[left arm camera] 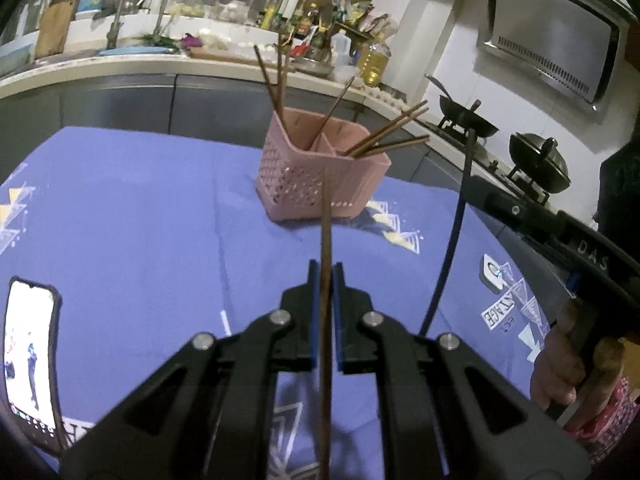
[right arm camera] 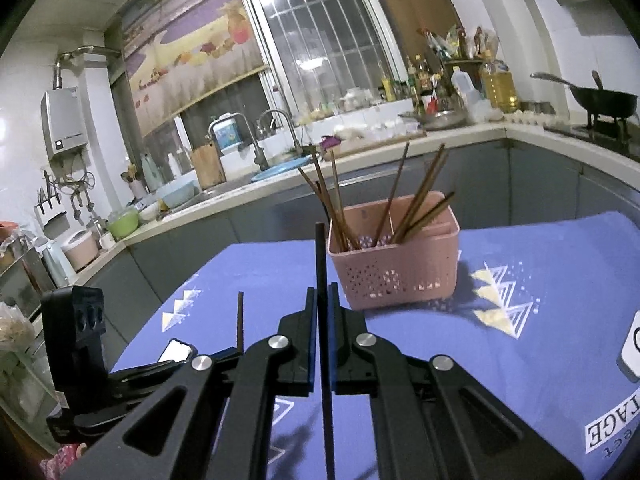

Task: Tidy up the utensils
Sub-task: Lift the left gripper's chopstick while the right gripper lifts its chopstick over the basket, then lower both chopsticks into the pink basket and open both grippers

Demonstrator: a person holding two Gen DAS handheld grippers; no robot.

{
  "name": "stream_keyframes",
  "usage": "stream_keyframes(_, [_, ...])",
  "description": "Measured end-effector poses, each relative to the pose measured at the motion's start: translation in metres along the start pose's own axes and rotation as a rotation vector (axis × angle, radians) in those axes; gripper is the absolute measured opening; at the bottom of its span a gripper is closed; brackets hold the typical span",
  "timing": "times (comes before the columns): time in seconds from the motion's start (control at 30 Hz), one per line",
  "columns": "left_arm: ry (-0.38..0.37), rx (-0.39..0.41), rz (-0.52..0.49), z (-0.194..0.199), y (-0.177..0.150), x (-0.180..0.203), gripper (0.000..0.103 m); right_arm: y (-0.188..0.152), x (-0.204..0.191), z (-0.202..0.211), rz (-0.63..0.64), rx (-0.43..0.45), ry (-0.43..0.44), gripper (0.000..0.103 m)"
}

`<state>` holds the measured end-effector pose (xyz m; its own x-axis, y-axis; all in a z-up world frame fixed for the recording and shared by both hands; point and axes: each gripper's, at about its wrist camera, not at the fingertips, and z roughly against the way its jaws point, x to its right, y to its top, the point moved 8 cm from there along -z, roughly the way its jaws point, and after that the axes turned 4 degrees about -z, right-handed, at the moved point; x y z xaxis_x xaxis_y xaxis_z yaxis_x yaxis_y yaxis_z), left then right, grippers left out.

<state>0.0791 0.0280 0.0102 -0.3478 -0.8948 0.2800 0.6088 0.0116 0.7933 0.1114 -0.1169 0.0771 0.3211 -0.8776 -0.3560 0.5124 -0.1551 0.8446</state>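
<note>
**Operator:** On the blue tablecloth (left arm camera: 140,200), where does the utensil holder sit?

**Inspector:** Pink perforated basket (left arm camera: 320,184) stands upright on the cloth, ahead of both grippers. It has a divider; brown chopsticks (left arm camera: 384,136) lean out of both compartments at differing angles.

**Operator:** Left gripper (left arm camera: 326,276) status?

**Inspector:** Jaws nearly fully closed, blue pads pressing on a single brown chopstick (left arm camera: 326,240). The stick runs lengthwise between the pads, its far end pointing toward the basket, clear of the cloth.

**Operator:** Right gripper (right arm camera: 322,296) status?

**Inspector:** Same condition: jaws almost together, clamped on a dark chopstick (right arm camera: 320,256). Its far end projects beyond the fingertips, to the left of the basket in the right wrist view. In the left wrist view this dark stick (left arm camera: 452,240) appears at the right, above the cloth.

**Operator:** Other items?

**Inspector:** A phone (left arm camera: 32,364) with a lit screen lies on the cloth at left. A hand (left arm camera: 560,368) grips the right gripper's handle.
</note>
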Motion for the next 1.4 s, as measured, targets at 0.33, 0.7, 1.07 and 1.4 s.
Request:
stream_keyframes(0.33, [0.000,0.047,-0.013,0.010,0.028,0.004,0.006,0.025,-0.009,0.010,0.039,0.050,0.009,0.005])
stream_keyframes(0.7, [-0.015,0.063,-0.029,0.016,0.099,-0.005,0.006,0.079,-0.017,0.002,0.062,0.079,0.041,0.000])
stream_keyframes(1.07, [0.013,0.145,-0.096,0.017,0.177,0.014,0.006,0.097,0.007,-0.028,0.065,0.002,-0.002,0.000])
stream_keyframes(1.4, [0.025,0.089,-0.082,0.000,0.157,-0.004,0.006,-0.027,0.082,-0.129,-0.231,-0.430,0.014,0.048])
